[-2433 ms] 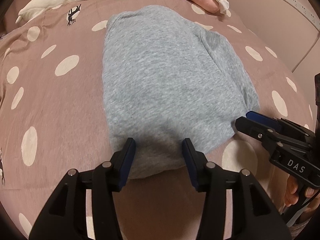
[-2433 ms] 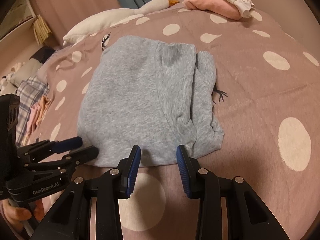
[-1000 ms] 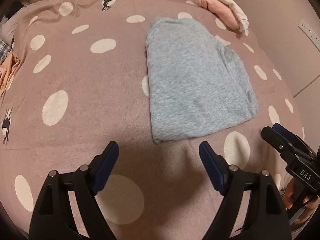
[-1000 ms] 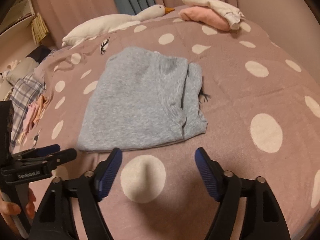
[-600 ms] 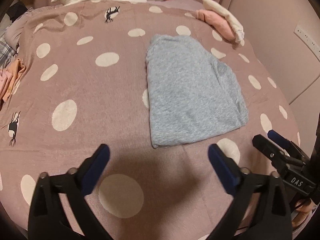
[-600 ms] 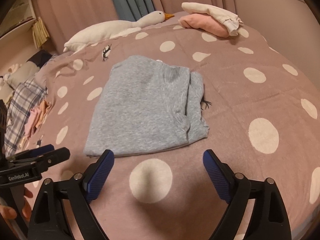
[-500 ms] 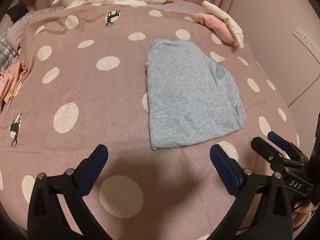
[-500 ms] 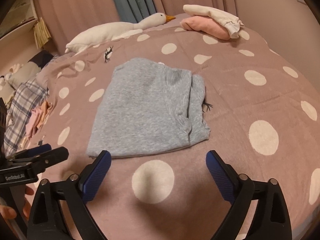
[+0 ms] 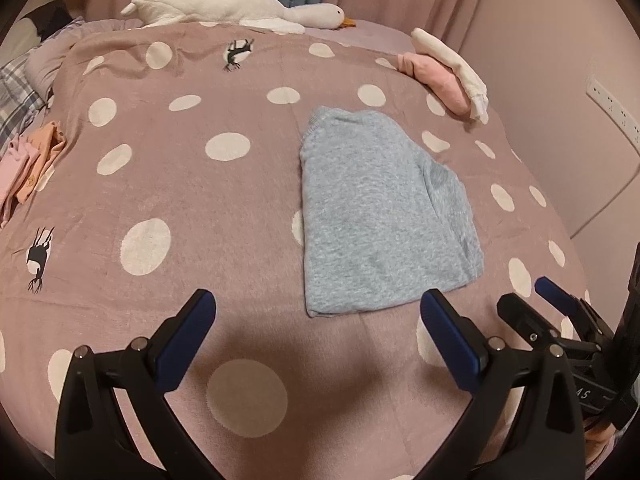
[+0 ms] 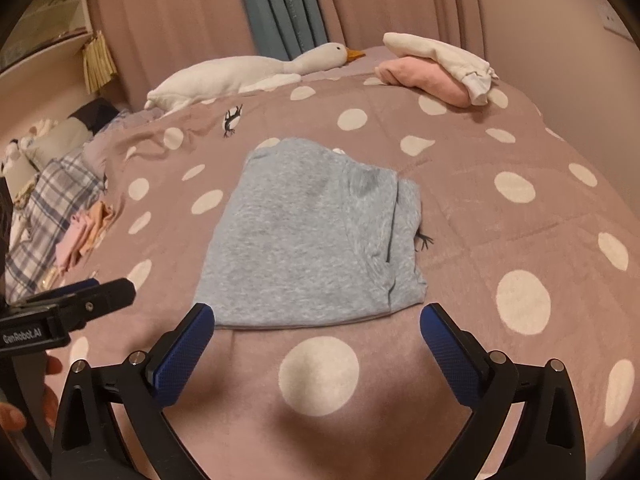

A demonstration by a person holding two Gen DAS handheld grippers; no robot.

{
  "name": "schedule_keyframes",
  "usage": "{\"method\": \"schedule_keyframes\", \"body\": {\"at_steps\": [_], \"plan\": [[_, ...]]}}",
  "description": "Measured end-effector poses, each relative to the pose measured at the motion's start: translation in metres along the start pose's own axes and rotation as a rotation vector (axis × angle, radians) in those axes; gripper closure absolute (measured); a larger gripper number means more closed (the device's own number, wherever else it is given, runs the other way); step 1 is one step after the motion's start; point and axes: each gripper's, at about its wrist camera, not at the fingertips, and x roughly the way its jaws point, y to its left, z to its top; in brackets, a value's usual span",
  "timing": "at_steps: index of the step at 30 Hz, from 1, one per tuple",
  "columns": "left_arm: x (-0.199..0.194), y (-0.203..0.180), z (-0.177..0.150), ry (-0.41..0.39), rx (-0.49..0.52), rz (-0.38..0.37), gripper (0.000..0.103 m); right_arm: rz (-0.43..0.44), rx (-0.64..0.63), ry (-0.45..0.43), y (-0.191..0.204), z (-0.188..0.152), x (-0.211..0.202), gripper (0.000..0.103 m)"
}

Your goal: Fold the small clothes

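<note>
A grey garment lies folded into a rough rectangle on the dotted mauve bedspread. My left gripper stands wide open above the bedspread just short of the garment's near edge, nothing between its fingers. My right gripper hangs by the same near edge with its jaws opening, and it too holds nothing. In each wrist view the other gripper shows at the side: the right one and the left one.
A folded pink and white stack sits at the far right of the bed. A white goose plush lies along the head end. Loose pink and orange clothes lie at the left beside plaid fabric.
Both grippers have opened from narrow to wide and drawn back and upward from the grey garment's near edge. The garment stays flat on the bed.
</note>
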Motion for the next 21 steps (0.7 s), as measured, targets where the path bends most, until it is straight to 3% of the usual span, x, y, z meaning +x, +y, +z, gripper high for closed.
{"method": "schedule_keyframes", "body": {"at_steps": [7,21], "plan": [[0.001,0.009,0.004,0.008,-0.037,0.066,0.0,-0.014,0.014,-0.013,0.001,0.007,-0.004,0.001],[-0.023,-0.007,0.014,-0.018,0.021,0.066,0.0,-0.028,-0.035,-0.029,0.016,0.024,-0.024,0.001]]}}
